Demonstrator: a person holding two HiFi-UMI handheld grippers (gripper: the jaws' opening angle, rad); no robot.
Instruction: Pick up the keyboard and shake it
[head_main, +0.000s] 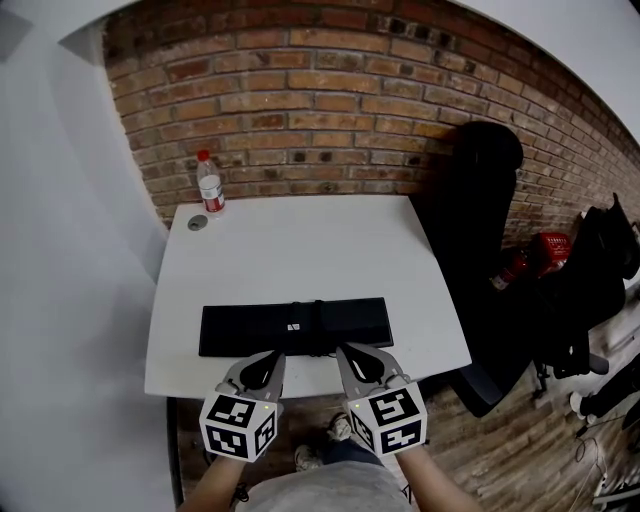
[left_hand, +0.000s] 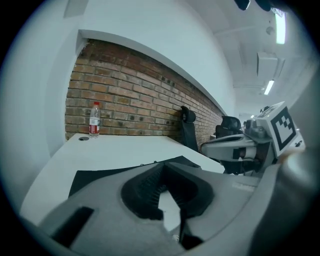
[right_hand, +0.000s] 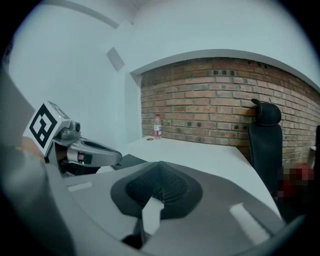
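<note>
Grey left tool and grey right tool were both clenched on nothing, tips at the near edge of the long black rectangular keyboard, lying flat on the white counter.

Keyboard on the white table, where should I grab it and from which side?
The keyboard lies flat, long and thin, along the table front; probably pinch its near long edge towards both ends, approaching from that side.

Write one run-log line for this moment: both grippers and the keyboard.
left gripper: shut, empty | right gripper: shut, empty | keyboard: flat on white table, not held
</note>
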